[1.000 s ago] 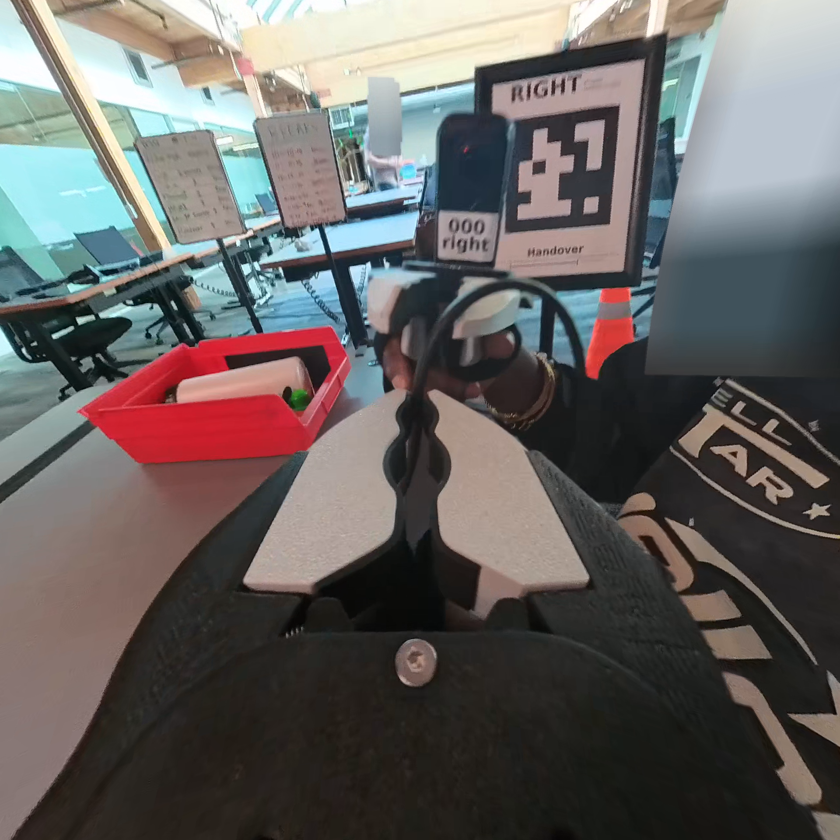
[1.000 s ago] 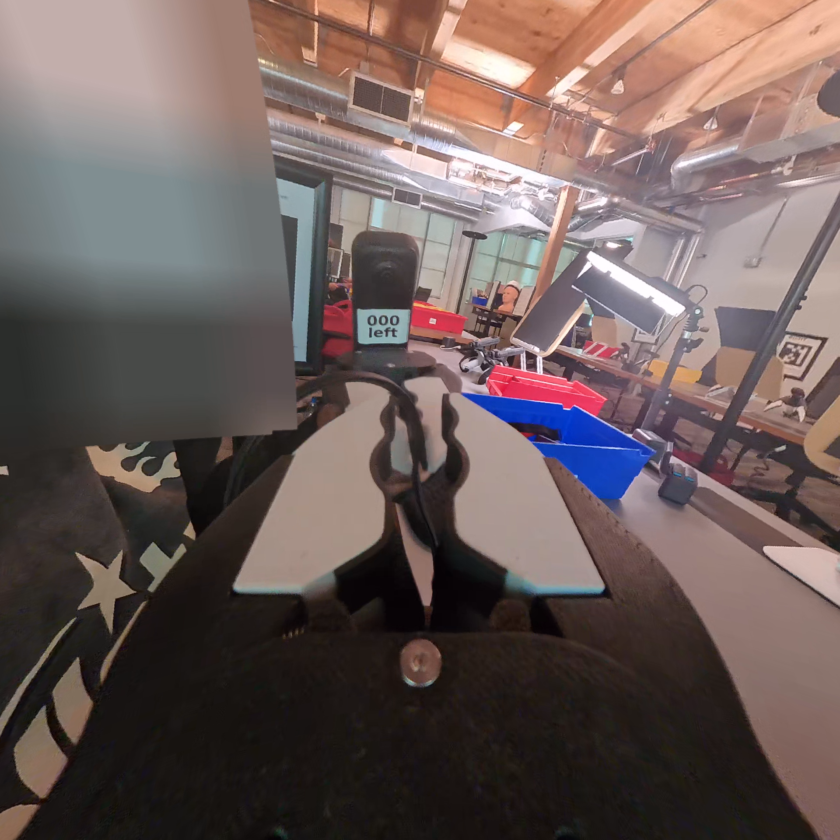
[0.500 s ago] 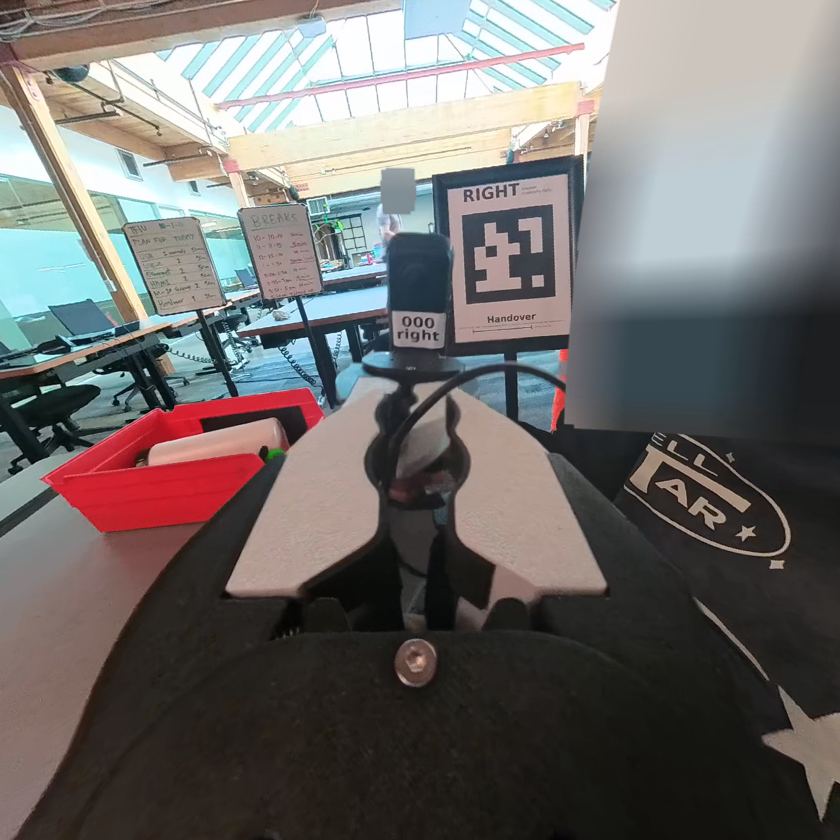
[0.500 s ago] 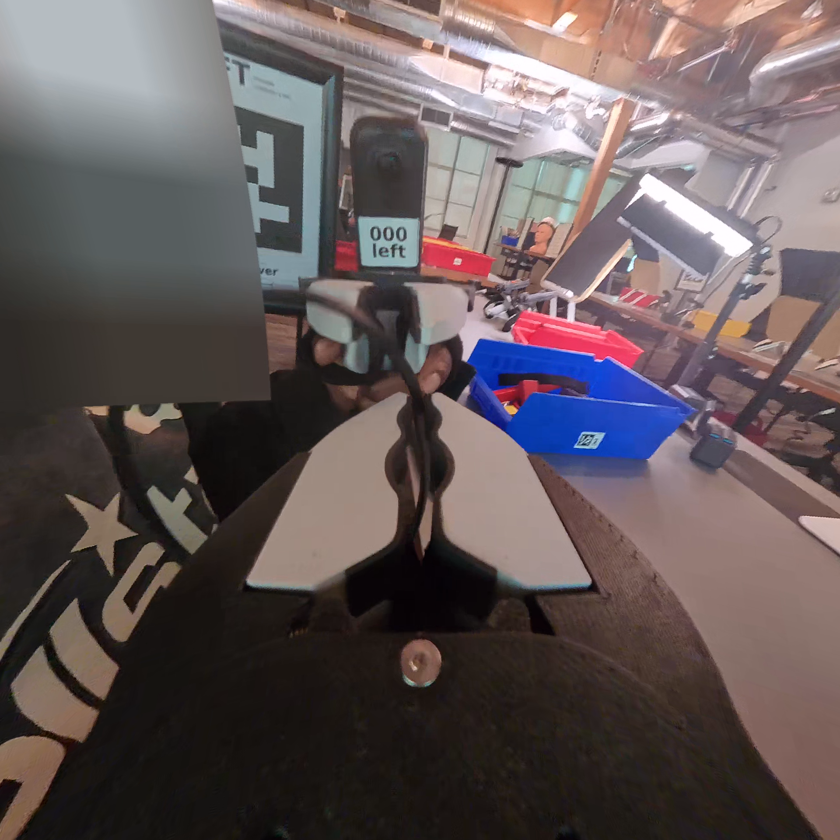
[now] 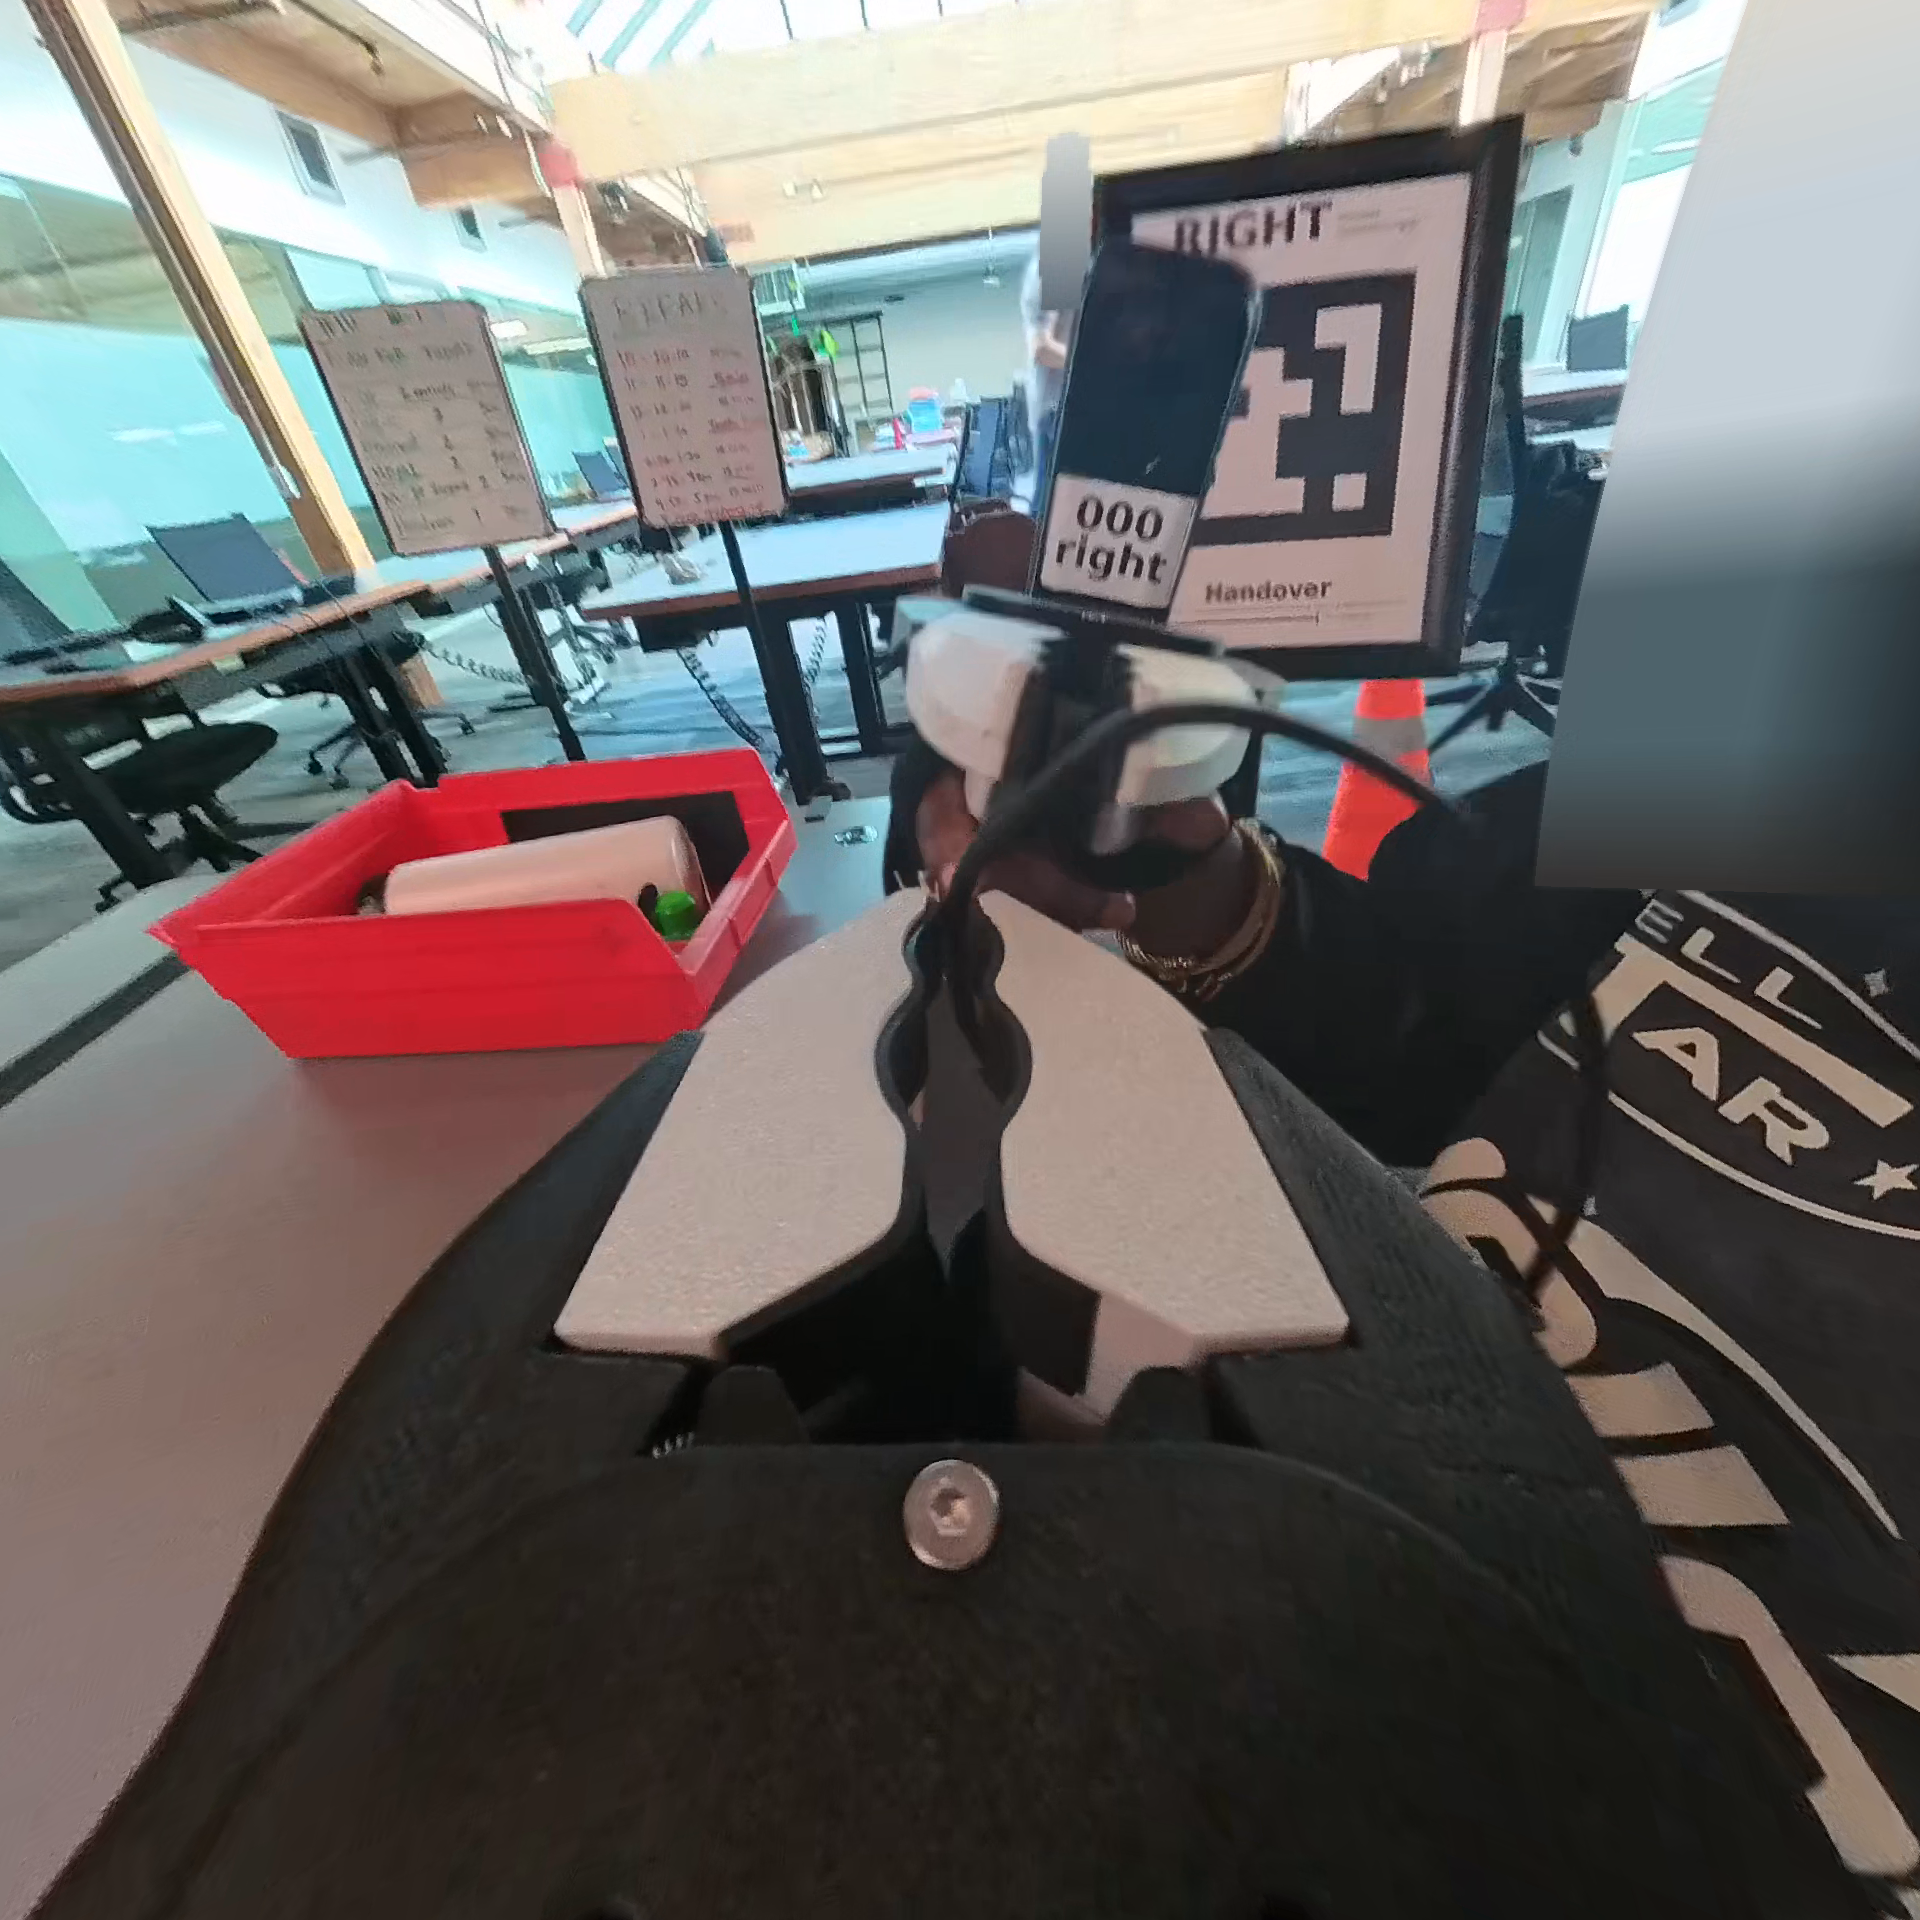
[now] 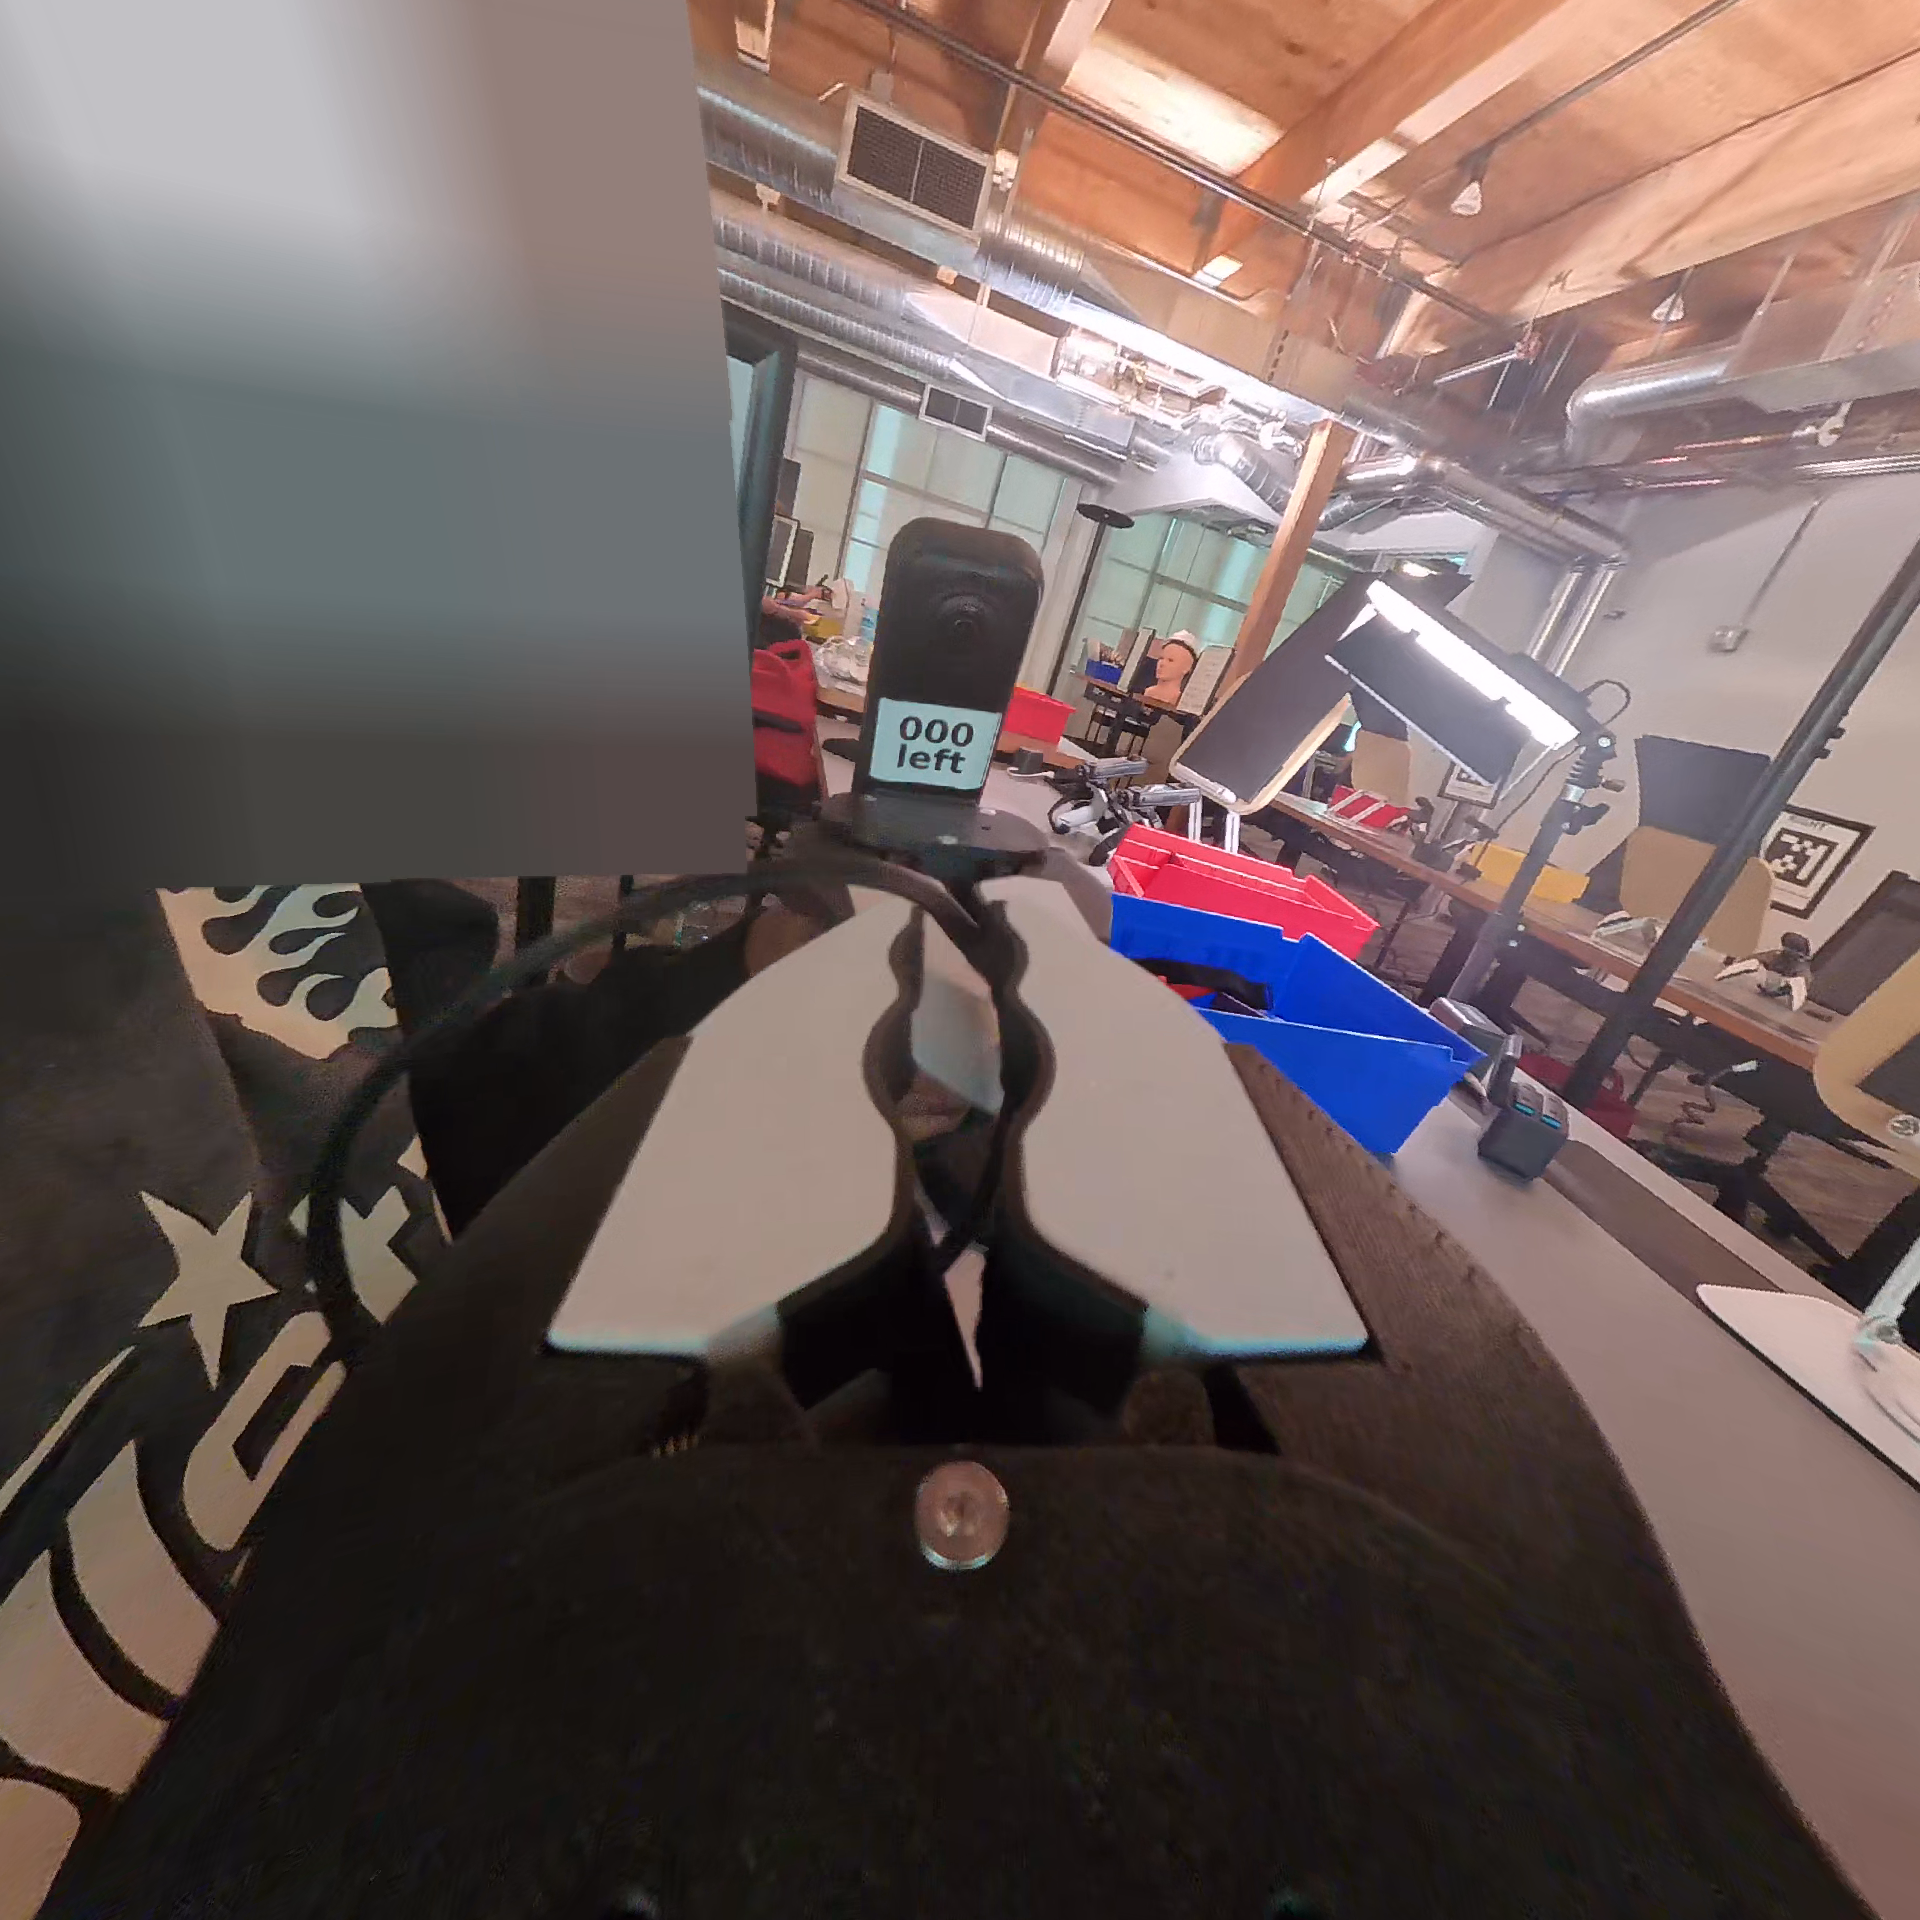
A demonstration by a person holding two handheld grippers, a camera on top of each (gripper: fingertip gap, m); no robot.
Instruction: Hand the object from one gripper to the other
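Note:
A thin black cable (image 5: 1299, 732) is the object. My left gripper (image 5: 956, 925) is shut on it at the fingertips, and from there it arcs up and to the right. The right gripper (image 5: 1081, 727), held by a hand, faces mine just beyond the tips. In the right wrist view my right gripper (image 6: 951, 920) has its fingers closed around the same cable (image 6: 436, 1039), which loops off to the left. The left gripper's camera (image 6: 956, 644) stands just past the tips, and its fingers are mostly hidden.
A red bin (image 5: 468, 997) holding a white roll sits on the grey table (image 5: 208, 1247) at left. A blue bin (image 6: 1340, 1049), a red bin (image 6: 1247, 883) and a small dark device (image 6: 1522, 1132) stand at right. A person's dark printed shirt (image 5: 1714, 1195) is close by. Left and right tips are no more than a few centimetres apart.
The left gripper has tilted, so the right gripper and its hand now show higher above the tips. In the right view the left gripper has sunk behind my fingers. The cable stays between both.

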